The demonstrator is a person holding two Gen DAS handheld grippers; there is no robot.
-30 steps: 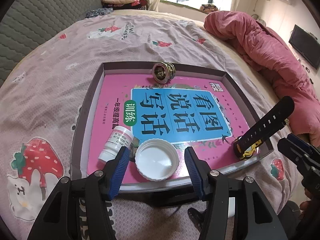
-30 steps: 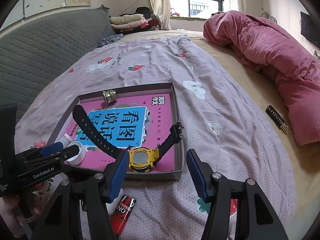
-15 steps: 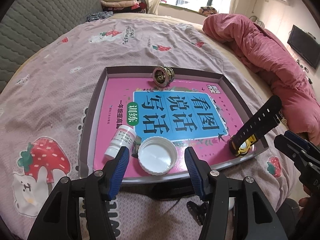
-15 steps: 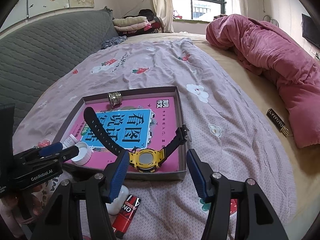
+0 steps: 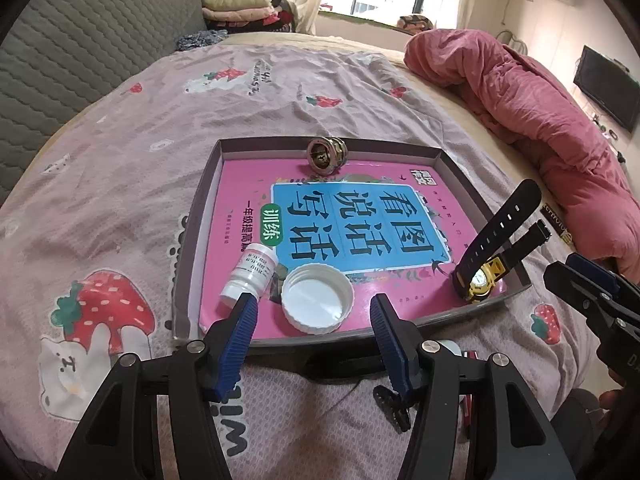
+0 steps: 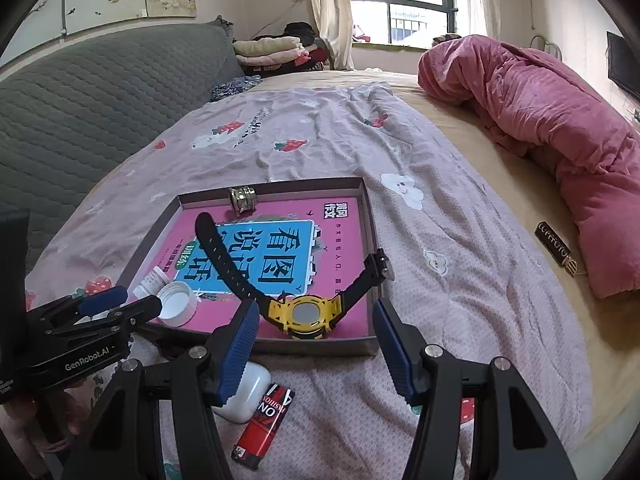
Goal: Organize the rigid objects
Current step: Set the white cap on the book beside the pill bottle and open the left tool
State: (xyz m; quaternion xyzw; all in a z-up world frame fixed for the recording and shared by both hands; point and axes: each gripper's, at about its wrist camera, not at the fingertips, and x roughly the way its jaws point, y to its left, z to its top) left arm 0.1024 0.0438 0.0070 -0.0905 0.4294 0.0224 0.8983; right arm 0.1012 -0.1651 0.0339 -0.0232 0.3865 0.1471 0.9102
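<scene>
White case (image 6: 245,390) half hidden behind right gripper (image 6: 312,350). Watch (image 6: 306,314) in tray (image 6: 280,346), strap axis diagonal. Left gripper (image 5: 314,338), right gripper: jaws released, empty.

From my right tongs (image 6: 312,344) I look down a bed (image 6: 460,288) at a shallow tray (image 6: 372,224) with a pink book (image 6: 344,240) lying flat in it. My blue pads gape wide with nothing between them, hanging over the tray's near edge. Just past them a yellow watch (image 6: 306,316) lies in the near right corner, one strap draped over the tray wall. A metal ring (image 6: 242,199) stands at the far wall; a white cap (image 6: 176,303) and small bottle (image 6: 152,280) sit near left. My left tongs (image 6: 120,304) hover beside the cap. On the sheet below me lie a white case (image 6: 246,394) and a red lighter (image 6: 266,426), touching. A black bar (image 6: 554,246) rests beside the pink quilt (image 6: 560,128).
</scene>
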